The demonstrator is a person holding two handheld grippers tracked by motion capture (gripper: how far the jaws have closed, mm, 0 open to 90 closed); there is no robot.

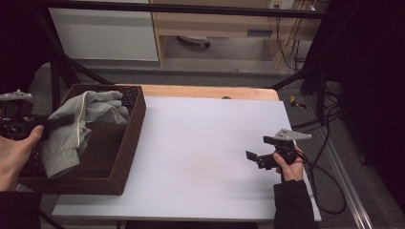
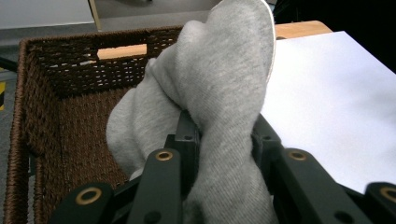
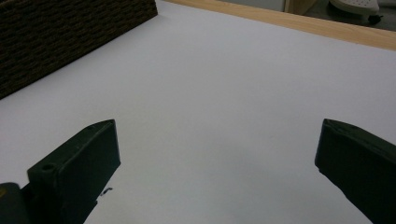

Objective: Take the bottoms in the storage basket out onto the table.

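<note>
I've got the grey garment [image 1: 71,129] bunched and crumpled, a white cord along one fold, lifted partly out of the basket [image 1: 129,143]; its lower end droops onto the basket's floor.

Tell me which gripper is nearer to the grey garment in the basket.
The left. The left gripper is shut on the grey garment, lifting it over the wicker basket. The right gripper is far off, open above the white table.
</note>
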